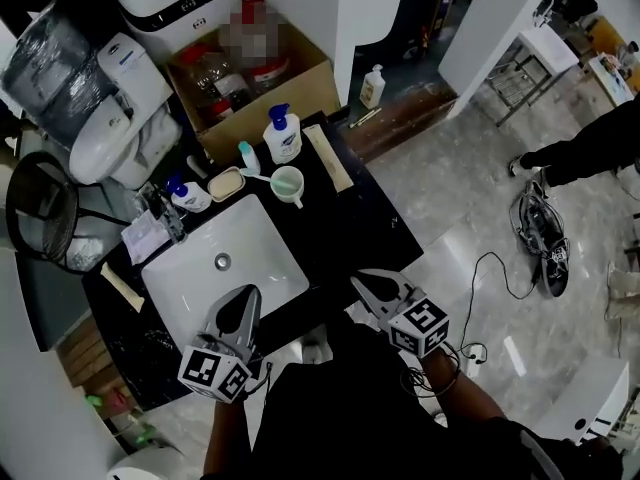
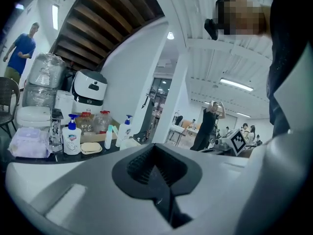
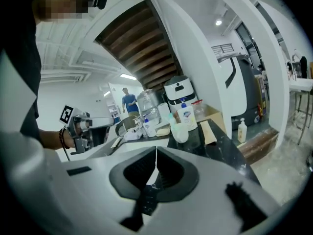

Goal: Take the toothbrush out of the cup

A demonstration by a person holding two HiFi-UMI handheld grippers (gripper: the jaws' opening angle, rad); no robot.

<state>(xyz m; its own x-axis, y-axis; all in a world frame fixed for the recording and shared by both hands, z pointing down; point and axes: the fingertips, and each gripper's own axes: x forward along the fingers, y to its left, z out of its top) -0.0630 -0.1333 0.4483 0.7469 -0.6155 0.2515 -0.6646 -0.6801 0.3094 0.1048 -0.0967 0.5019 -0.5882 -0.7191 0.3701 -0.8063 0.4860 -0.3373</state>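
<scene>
Fingers of the left gripper (image 1: pixel 243 296) and right gripper (image 1: pixel 364 286) are hovering at the sink's (image 1: pixel 255 240) 6 o'clock in the head view. The toothbrush (image 1: pixel 258 176) is resting in the cup (image 1: pixel 289 185) at 12 o'clock on the surface (image 1: pixel 350 218). In the left gripper view, the fingers (image 2: pixel 98 180) are pressing together, empty. In the right gripper view, the fingers (image 3: pixel 195 190) are likewise closing on nothing.

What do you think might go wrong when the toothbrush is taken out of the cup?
The pale green cup stands close to the white pump bottle and beige soap dish, so a reaching tool may knock them. Pulling the pale toothbrush sideways could tip the cup. The right tool is shut and must open first.
</scene>
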